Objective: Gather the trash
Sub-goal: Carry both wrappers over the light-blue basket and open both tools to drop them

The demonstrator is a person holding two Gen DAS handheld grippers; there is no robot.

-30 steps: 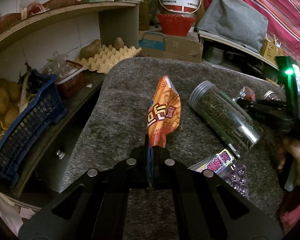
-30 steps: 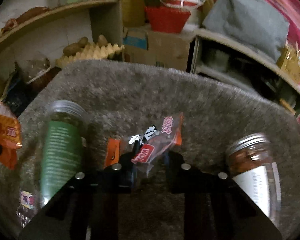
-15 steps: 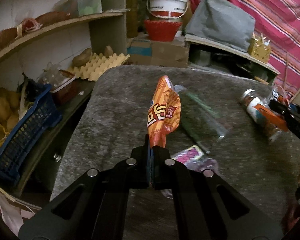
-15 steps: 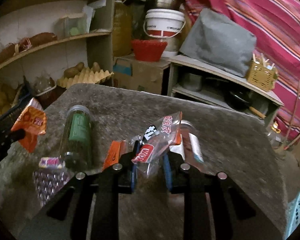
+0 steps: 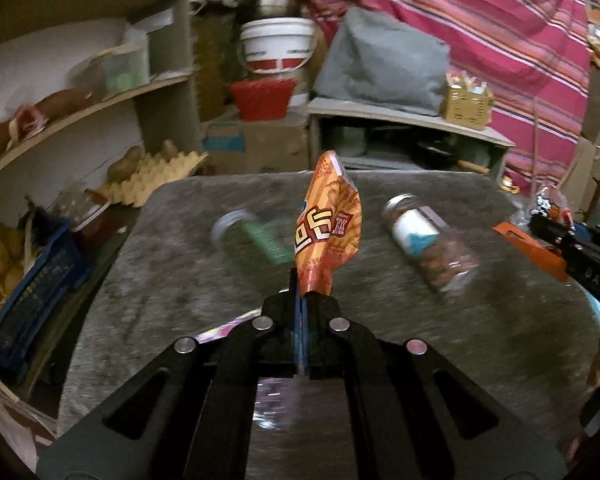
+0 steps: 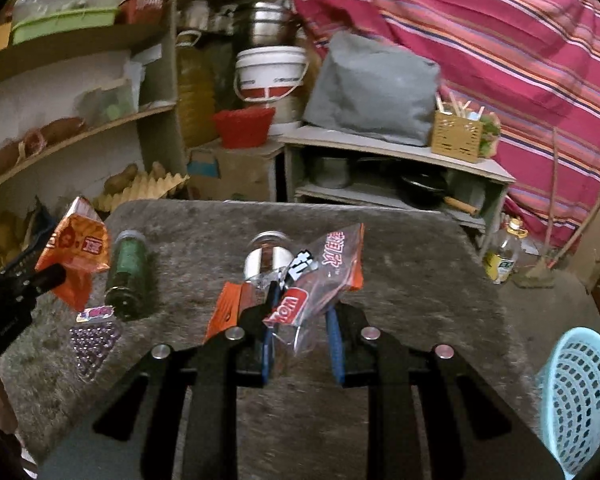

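My left gripper [image 5: 300, 300] is shut on an orange snack bag [image 5: 326, 228] and holds it upright above the grey carpeted table [image 5: 172, 264]. It also shows in the right wrist view [image 6: 76, 256]. My right gripper [image 6: 300, 320] holds a clear and orange wrapper [image 6: 320, 276] above the table; its jaws stand apart with the crumpled wrapper between them. That wrapper shows at the right edge of the left wrist view [image 5: 540, 224]. A light blue perforated basket [image 6: 580, 396] stands low at the right of the table.
On the table lie a green-labelled jar [image 6: 128, 276], a jar with a metal lid [image 5: 428, 240], and a packet of purple beads [image 6: 94, 340]. Shelves with potatoes and an egg tray [image 5: 152, 176] stand left. A low shelf [image 6: 392, 160] and striped cloth are behind.
Both grippers have risen and pulled back from the table with their wrappers. The blue basket has come into the right wrist view.
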